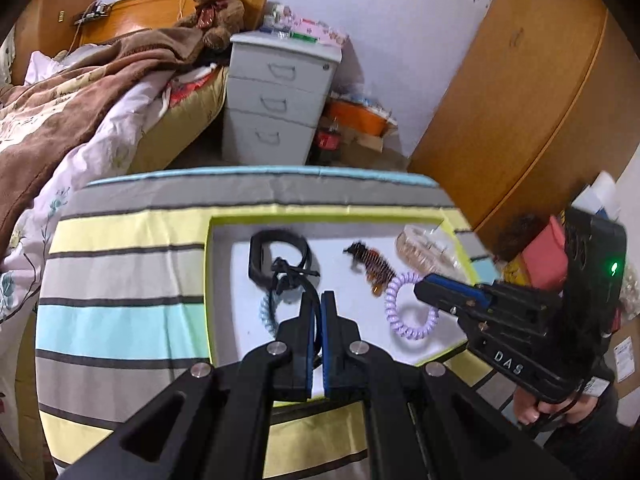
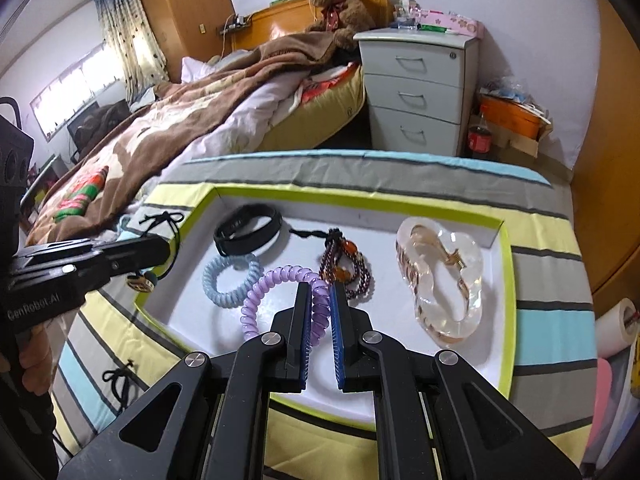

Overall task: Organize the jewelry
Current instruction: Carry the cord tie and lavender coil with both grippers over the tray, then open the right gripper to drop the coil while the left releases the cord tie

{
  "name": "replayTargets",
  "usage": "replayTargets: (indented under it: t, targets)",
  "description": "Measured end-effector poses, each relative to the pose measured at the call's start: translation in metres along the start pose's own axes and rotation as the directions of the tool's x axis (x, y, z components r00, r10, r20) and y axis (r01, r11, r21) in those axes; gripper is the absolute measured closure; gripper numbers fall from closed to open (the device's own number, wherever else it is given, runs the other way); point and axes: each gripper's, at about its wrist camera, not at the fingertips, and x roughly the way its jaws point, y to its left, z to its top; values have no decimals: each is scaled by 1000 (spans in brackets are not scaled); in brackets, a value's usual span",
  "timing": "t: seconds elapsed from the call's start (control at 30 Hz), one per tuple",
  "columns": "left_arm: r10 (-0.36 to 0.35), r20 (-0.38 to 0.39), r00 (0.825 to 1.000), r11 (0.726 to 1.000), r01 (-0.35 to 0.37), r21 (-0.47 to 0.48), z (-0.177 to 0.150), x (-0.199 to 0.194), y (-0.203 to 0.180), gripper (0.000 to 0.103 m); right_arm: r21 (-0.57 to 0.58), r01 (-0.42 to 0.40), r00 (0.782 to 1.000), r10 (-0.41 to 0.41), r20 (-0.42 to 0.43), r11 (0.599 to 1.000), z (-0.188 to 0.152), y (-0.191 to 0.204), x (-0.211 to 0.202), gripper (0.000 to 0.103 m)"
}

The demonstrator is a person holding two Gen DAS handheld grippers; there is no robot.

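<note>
Both grippers, left [image 1: 318, 300] pinching a black cord [image 1: 310, 292], right [image 2: 320, 292] clamped on the purple coil tie [image 2: 280, 292], hover mid-frame over my white tray [image 2: 506, 280], directly below.

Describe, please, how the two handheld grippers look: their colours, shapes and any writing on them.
Both are black plastic tools with two flat fingers lined with blue ribbed pads and silver round bolts at the linkage joints. The right gripper has a pistol-style handle, a boxy rear housing with a green light, and the raised letters "DAS". The left gripper carries the white marking "GenRobot.AI" on its side.
</note>
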Motion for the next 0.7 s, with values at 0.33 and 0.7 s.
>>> replayTargets:
  t: [0.33, 0.7]
  targets:
    - [28, -59, 998, 1000, -27, 16, -9, 24, -2, 100, -6, 28, 998, -28, -50, 1000, 0, -6, 19, 94]
    - [44, -97, 994, 999, -43, 14, -19, 38, -1, 100, -31, 70, 996, -72, -54, 997, -3, -6, 25, 94]
